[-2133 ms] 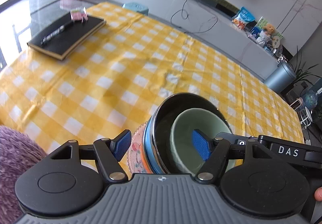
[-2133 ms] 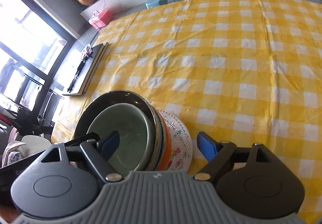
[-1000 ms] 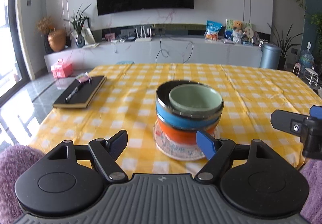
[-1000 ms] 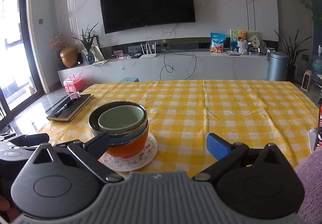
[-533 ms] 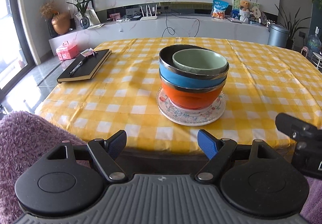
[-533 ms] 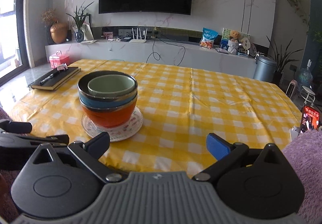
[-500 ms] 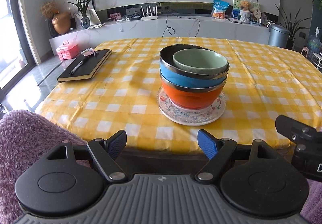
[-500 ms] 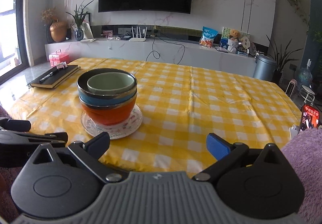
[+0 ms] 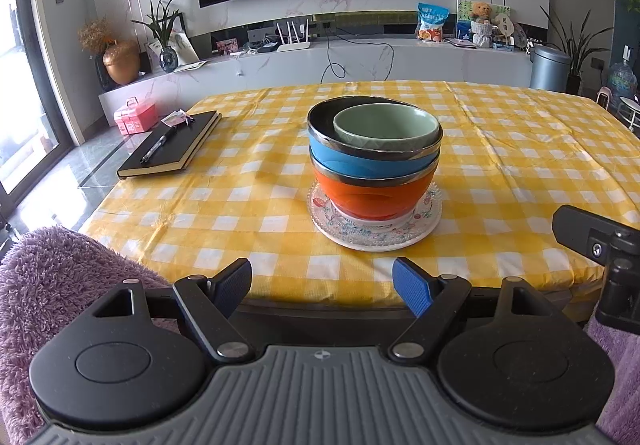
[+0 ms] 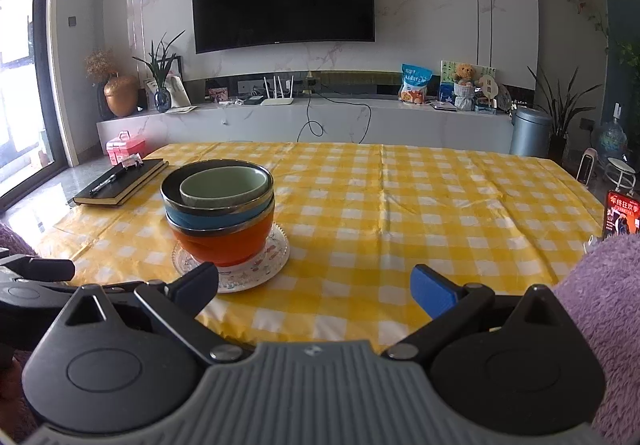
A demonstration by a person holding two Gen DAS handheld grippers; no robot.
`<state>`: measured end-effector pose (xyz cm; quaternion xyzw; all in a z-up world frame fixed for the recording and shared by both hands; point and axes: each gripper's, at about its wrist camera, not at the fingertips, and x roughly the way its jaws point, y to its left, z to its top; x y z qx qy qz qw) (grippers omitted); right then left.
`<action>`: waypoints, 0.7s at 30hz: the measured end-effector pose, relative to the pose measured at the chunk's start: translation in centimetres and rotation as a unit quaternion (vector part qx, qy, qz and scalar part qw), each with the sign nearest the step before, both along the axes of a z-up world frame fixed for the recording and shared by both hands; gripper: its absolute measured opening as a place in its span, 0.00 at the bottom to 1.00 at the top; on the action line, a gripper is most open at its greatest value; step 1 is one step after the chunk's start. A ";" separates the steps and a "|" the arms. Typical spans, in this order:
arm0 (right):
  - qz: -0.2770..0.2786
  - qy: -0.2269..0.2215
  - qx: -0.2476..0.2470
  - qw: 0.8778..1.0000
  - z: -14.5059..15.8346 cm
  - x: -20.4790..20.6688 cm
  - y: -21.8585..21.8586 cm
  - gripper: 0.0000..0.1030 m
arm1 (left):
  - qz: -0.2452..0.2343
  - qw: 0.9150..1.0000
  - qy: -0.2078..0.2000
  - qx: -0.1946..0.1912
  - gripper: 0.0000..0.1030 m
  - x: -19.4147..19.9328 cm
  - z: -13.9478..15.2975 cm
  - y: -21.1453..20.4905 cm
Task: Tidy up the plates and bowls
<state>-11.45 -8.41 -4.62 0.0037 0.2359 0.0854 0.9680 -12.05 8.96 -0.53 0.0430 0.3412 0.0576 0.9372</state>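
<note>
A patterned glass plate [image 9: 376, 235] [image 10: 276, 259] lies on the yellow checked table [image 9: 520, 165] [image 10: 420, 205]. On it stands an orange bowl [image 9: 372, 195] [image 10: 226, 243], with a blue bowl [image 9: 360, 159] [image 10: 208, 217] nested in it and a small green bowl [image 9: 386, 129] [image 10: 224, 187] on top. My left gripper [image 9: 322, 287] is open at the near table edge, short of the stack, nothing between its fingers. My right gripper [image 10: 314, 287] is open too, to the right of the stack and back from it.
A black notebook [image 9: 172, 147] [image 10: 120, 183] with a pen lies at the table's left side. A purple fleece sleeve [image 9: 48, 285] [image 10: 600, 305] shows beside each gripper. Behind the table are a TV wall and a long white console [image 10: 320, 121]. A phone [image 10: 620, 215] sits at the right edge.
Both grippers have drawn back from above the bowl stack to the near table edge. Over the last half second the views rose slightly; the stack has not moved.
</note>
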 end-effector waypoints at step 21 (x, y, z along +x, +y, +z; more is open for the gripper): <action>-0.007 -0.007 0.020 1.000 0.1 -0.2 -0.9 0.97 | -0.004 1.000 -0.004 0.003 0.91 -0.3 0.1 -0.4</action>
